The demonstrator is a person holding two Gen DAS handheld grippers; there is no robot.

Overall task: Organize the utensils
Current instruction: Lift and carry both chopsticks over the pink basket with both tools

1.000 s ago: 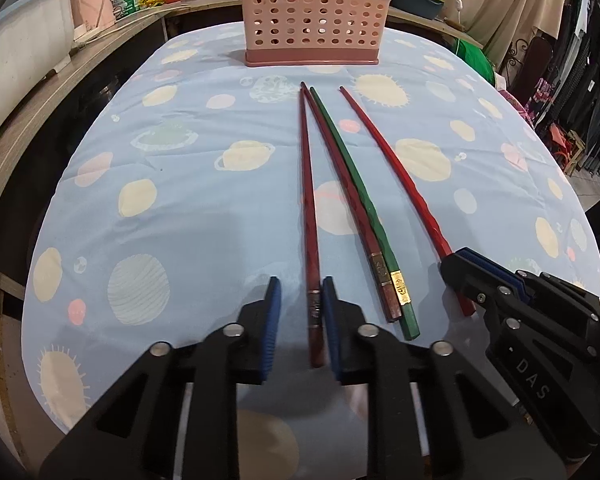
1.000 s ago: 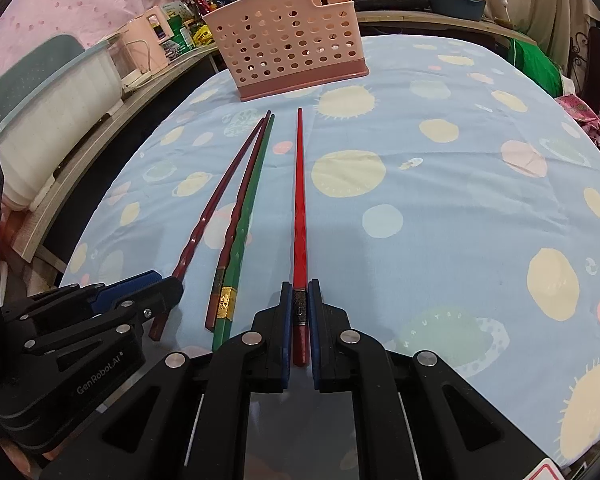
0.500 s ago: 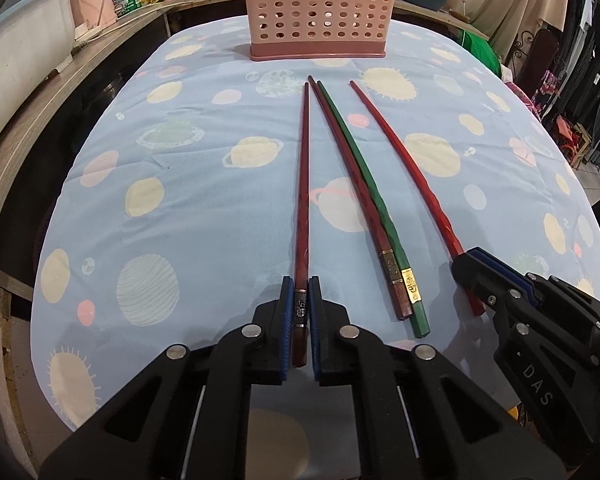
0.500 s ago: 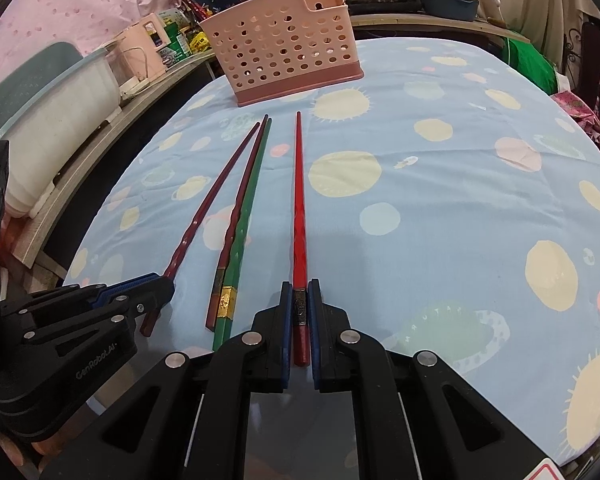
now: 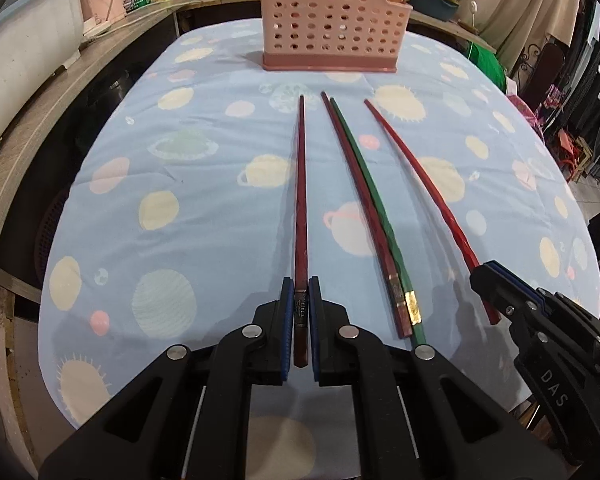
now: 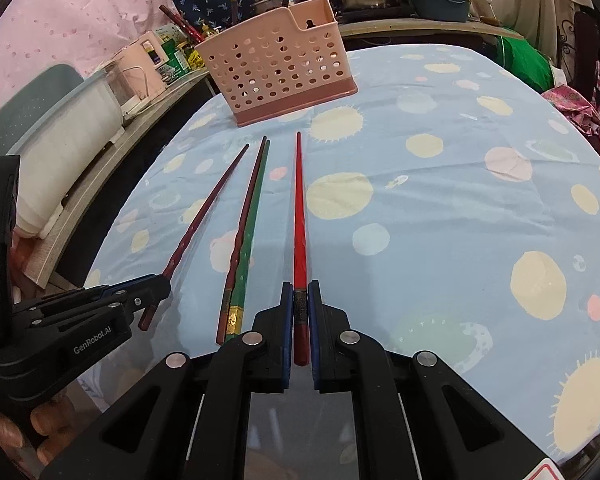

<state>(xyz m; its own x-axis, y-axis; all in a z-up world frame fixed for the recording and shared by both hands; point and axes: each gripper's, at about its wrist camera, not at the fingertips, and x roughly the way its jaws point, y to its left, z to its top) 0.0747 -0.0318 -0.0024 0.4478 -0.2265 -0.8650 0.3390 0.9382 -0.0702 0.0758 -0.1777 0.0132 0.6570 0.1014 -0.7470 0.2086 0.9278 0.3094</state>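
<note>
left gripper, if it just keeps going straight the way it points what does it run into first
Probably the pink basket. The left gripper, shut on the dark red chopstick, points along it at the basket's left half; only tablecloth lies between. Depth is unclear.

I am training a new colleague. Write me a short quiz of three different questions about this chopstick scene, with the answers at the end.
1. True or false: the left hand-held gripper is shut on the dark red chopstick.
2. How many chopsticks lie on the tablecloth with no gripper on them? A) one B) two C) three
3. Fill in: the right hand-held gripper is shut on the ______ chopstick, which points toward the pink utensil basket.

Key
1. True.
2. B: the green chopstick and the brown-red chopstick touching it.
3. Bright red.
</note>
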